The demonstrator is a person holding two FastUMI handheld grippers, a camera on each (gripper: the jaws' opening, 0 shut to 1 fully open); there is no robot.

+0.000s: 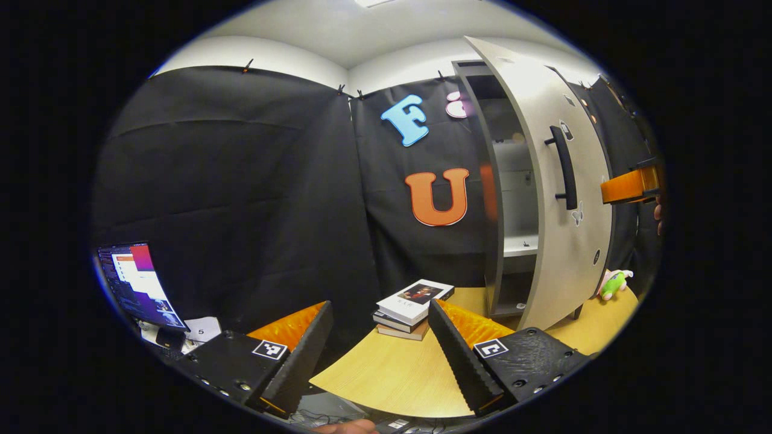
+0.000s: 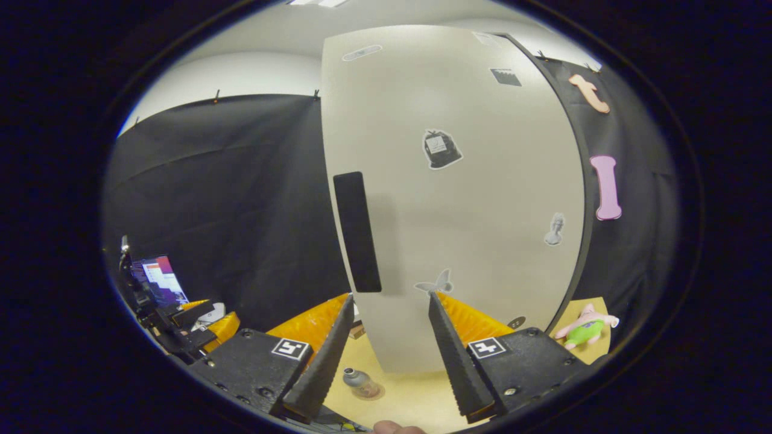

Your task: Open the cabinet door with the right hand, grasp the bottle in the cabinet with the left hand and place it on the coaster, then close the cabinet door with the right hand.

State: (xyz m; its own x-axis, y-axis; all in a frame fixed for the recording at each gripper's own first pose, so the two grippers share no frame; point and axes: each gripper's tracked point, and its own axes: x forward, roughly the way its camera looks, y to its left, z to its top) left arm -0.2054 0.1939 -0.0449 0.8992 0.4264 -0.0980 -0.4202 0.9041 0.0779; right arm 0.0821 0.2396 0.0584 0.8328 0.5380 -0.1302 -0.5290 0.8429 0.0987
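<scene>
In the left gripper view, the left gripper (image 1: pixel 380 349) is held low over the near edge of a pale wooden bench (image 1: pixel 398 374), its two fingers spread apart and holding nothing. Just beyond the fingers lies a small stack of books (image 1: pixel 412 307), flat on the bench. To the right stands a tall grey cabinet (image 1: pixel 491 199) with its door (image 1: pixel 558 181) swung partly open — the dark vertical handle (image 1: pixel 565 167) faces this way. Through the opening, pale shelves show inside the cabinet; what stands on them is too small to tell. At the far right edge, the right gripper (image 1: pixel 633 184) appears beside the door with a hand behind it. A small pink and green plush toy (image 1: pixel 614 282) sits on the bench to the right of the cabinet. A lit monitor (image 1: pixel 136 283) stands at the lower left.

In the right gripper view, the right gripper (image 2: pixel 386 355) faces the door's front at close range, its fingers released and apart, gripping nothing. The handle looks like a dark upright bar on the left part of the door, above the fingers and not touched by them. Low between the fingers — on the bench — stands the bottle (image 2: pixel 357 379) with a grey cap, resting on a round brownish coaster (image 2: pixel 368 390). The left gripper shows at the lower left, near the monitor.
</scene>
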